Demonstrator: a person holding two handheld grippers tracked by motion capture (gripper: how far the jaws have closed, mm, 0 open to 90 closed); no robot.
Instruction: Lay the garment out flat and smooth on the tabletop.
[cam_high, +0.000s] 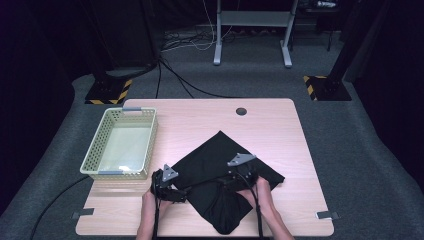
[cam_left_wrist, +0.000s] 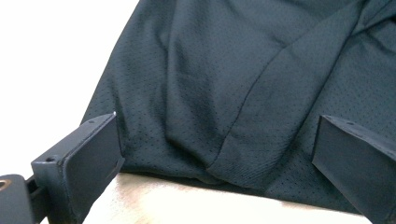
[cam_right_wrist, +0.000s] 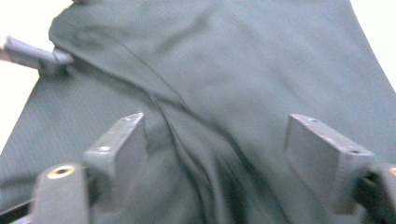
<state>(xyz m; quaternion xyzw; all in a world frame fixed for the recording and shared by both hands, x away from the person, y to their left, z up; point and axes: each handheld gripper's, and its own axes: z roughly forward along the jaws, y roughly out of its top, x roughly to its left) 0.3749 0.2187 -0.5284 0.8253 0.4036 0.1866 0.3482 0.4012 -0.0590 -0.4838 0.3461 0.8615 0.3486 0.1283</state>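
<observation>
A black mesh cloth (cam_high: 220, 152) lies crumpled on the wooden table (cam_high: 200, 117), one corner pointing to the far side and a bunched fold hanging toward the near edge. My left gripper (cam_high: 179, 191) sits at the cloth's left edge. In the left gripper view it (cam_left_wrist: 219, 154) is open, its jaws wide apart on either side of the hem of the cloth (cam_left_wrist: 224, 93). My right gripper (cam_high: 232, 178) hovers over the middle of the cloth. It (cam_right_wrist: 224, 149) is open too, with wrinkled cloth (cam_right_wrist: 224, 70) beneath and nothing pinched.
A pale green slatted basket (cam_high: 92, 155) stands on the table's left side, close to my left gripper. A round cable hole (cam_high: 241, 111) is near the far edge. Bare tabletop lies to the right and behind the cloth. Stands and cables occupy the floor beyond.
</observation>
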